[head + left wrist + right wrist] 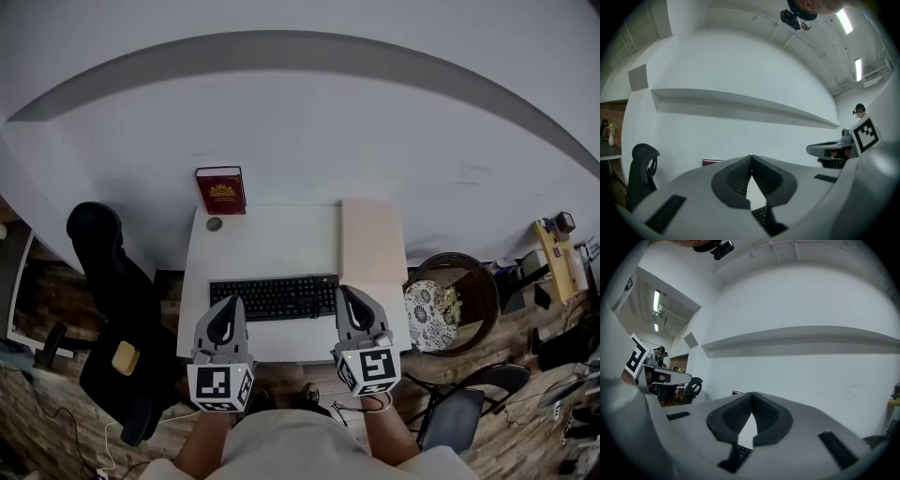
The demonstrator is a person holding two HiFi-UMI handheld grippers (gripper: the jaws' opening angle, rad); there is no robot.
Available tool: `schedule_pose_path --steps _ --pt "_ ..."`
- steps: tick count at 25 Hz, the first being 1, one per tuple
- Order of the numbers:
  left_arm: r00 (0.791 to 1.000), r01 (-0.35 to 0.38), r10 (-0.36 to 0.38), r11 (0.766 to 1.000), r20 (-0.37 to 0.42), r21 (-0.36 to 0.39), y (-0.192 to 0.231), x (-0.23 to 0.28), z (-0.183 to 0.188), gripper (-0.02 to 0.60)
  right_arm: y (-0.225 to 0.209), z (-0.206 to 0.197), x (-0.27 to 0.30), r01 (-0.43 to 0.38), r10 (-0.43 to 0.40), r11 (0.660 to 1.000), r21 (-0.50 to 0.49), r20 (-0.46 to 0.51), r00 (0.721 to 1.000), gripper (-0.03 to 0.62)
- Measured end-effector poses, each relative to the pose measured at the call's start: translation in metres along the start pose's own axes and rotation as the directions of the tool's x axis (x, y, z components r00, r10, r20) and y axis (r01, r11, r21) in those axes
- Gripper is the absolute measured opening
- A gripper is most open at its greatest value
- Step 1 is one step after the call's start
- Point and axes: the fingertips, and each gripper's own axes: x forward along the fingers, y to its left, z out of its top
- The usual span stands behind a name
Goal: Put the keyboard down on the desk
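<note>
A black keyboard lies flat on the white desk, near its front edge. My left gripper hovers over the keyboard's left end and my right gripper over its right end. Both are shut with nothing between their pads. In the left gripper view the jaws meet at the tips, and a few keys of the keyboard show below them. The right gripper view shows the same: closed jaws with keyboard keys under them.
A red book stands at the desk's back left with a small round object in front of it. A beige board covers the desk's right side. A black office chair stands left, a round basket right.
</note>
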Motion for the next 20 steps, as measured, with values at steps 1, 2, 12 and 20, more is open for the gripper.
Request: schedule_pose_path --steps 1,2,12,20 --pt "1.0 0.004 -0.004 1.0 0.002 0.002 -0.001 0.0 0.0 0.011 0.0 0.0 -0.001 0.002 -0.002 1.0 0.0 0.001 1.0 0.002" --pt "1.0 0.006 -0.006 1.0 0.003 0.003 -0.003 -0.001 0.001 0.011 -0.001 -0.001 -0.002 0.003 -0.003 1.0 0.001 0.001 1.0 0.002" --pt "1.0 0.004 -0.004 1.0 0.003 0.015 -0.008 -0.005 0.003 0.011 -0.002 0.0 -0.011 0.004 -0.004 1.0 -0.007 0.001 1.0 0.002" --pt "1.0 0.007 -0.007 1.0 -0.011 0.017 -0.011 -0.003 -0.005 0.011 -0.005 -0.004 -0.013 0.004 -0.004 1.0 -0.016 -0.004 1.0 0.002"
